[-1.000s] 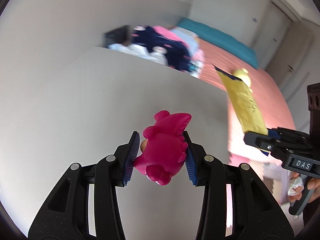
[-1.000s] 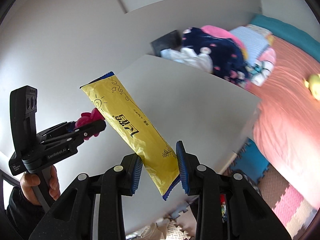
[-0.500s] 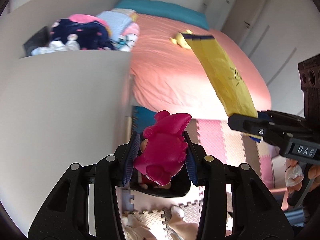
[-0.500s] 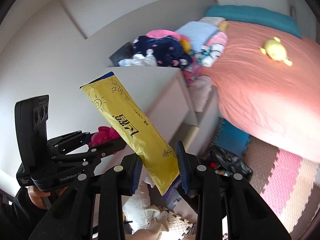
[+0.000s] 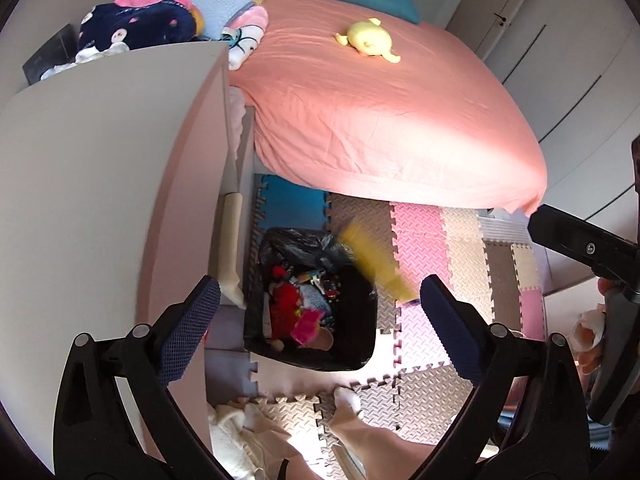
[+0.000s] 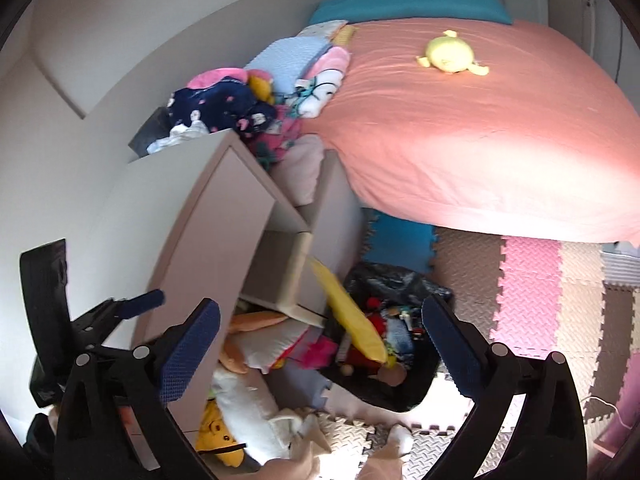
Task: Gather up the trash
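Both grippers hang open and empty above a black-lined trash bin [image 5: 312, 354] on the foam floor mat; the bin also shows in the right wrist view [image 6: 404, 388]. My left gripper [image 5: 320, 320] is wide open over the bin. The pink toy [image 5: 306, 324] lies inside among other trash. My right gripper [image 6: 320, 334] is wide open. The yellow wrapper [image 6: 352, 320] is falling, blurred, at the bin's edge; it also shows in the left wrist view [image 5: 372, 260].
A grey cabinet [image 5: 100, 200] stands left of the bin, with clothes [image 5: 140, 28] piled on its far end. A pink bed [image 5: 380, 100] with a yellow plush [image 5: 368, 40] lies behind. Soft toys [image 6: 248, 400] lie beside the cabinet. The person's feet [image 5: 348, 400] stand near the bin.
Both grippers swung over the bin and opened. The pink toy dropped into the bin and the yellow wrapper left the right gripper and is falling.
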Motion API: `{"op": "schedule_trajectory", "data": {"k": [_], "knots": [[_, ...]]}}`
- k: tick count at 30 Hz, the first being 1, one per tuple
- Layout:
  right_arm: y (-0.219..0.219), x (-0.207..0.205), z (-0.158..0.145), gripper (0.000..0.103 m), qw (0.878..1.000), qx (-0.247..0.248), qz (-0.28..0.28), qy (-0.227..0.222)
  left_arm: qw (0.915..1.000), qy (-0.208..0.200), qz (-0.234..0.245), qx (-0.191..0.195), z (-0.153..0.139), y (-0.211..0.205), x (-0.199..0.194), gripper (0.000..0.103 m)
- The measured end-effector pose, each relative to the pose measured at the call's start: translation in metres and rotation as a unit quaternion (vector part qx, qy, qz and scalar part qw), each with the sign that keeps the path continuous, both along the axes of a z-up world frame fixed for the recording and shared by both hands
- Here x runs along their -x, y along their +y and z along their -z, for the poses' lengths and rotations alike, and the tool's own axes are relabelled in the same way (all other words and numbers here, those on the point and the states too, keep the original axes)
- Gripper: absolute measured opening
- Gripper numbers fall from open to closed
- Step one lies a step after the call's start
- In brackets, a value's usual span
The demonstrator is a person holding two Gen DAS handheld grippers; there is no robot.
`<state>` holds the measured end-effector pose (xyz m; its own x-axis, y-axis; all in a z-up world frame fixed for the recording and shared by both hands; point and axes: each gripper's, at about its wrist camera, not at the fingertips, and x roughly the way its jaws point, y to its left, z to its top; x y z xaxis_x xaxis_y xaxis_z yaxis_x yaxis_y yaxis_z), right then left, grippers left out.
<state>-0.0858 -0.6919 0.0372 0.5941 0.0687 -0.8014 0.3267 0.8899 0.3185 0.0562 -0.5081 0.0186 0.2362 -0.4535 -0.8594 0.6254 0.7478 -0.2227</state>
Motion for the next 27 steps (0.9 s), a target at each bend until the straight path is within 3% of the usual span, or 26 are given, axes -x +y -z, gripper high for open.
{"op": "schedule_trajectory", "data": {"k": [16,27], "knots": [[0.027,-0.007,-0.002,0.101,1.000,-0.003,-0.012,0.003,0.9997,-0.002,-0.021,0.008,-0.012,0.032,-0.001,0.097],[0.083,-0.029,-0.025,0.101,0.999,-0.009,-0.046,-0.022,0.9976,-0.030,-0.056,0.026,-0.039,0.088,-0.018,0.097]]}}
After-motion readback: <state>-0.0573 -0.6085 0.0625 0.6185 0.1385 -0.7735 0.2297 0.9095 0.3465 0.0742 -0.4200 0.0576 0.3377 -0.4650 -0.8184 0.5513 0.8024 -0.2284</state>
